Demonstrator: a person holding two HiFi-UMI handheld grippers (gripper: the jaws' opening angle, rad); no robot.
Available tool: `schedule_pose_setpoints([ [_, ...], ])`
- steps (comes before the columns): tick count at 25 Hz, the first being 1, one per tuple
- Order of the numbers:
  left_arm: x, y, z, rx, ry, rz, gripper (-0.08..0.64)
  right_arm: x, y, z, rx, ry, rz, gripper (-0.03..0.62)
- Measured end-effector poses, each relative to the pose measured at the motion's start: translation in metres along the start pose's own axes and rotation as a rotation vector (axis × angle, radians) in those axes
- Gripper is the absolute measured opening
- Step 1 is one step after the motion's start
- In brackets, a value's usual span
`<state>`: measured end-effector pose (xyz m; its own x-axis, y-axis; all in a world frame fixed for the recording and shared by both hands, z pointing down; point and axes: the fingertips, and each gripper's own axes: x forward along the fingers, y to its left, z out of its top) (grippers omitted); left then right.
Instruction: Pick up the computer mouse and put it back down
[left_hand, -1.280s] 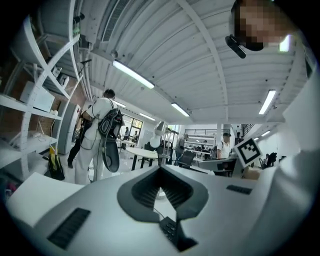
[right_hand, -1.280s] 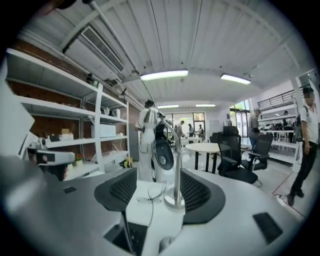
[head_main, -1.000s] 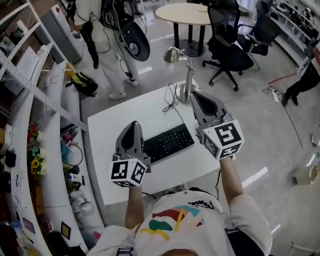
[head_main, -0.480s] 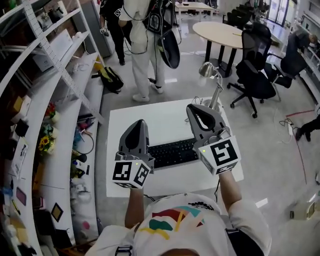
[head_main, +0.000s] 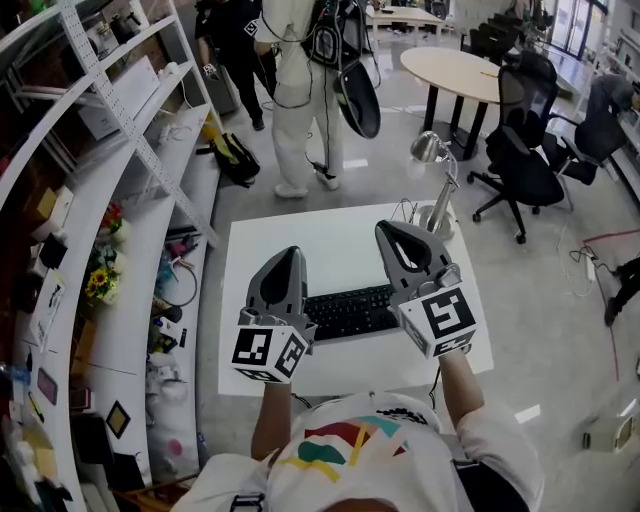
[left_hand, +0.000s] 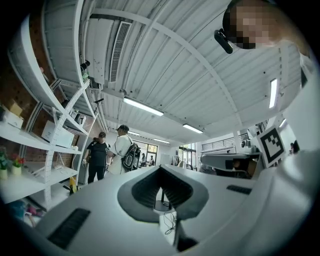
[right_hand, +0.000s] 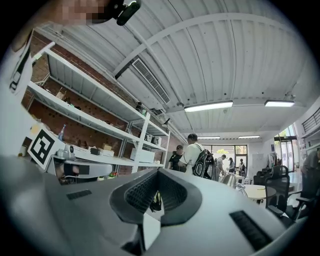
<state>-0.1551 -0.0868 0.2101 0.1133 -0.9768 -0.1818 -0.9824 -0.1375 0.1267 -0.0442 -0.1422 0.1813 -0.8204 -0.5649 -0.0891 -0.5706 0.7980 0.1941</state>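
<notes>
Desk (head_main: 330, 250) unchanged; left gripper (head_main: 283, 258) and right gripper (head_main: 393, 233) have risen, apparently shut.

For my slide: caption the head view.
Left tongs and right tongs, shut, held over a white desk with a keyboard.

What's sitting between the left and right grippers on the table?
A black keyboard lies on the white table between the left gripper and the right gripper; the head view shows it.

Left tool (left_hand: 161, 169) closed, two people (left_hand: 120, 150) beyond
</notes>
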Motion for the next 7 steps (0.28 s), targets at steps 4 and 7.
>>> schedule_pose_setpoints([
  [4, 0.002, 0.001, -0.005, -0.001, 0.014, -0.001, 0.043, 0.001, 0.001, -0.005, 0.011, 0.012, 0.004, 0.012],
  [7, 0.004, 0.003, -0.010, -0.006, 0.024, -0.001, 0.043, 0.002, 0.002, -0.015, 0.022, 0.055, 0.004, 0.012],
])
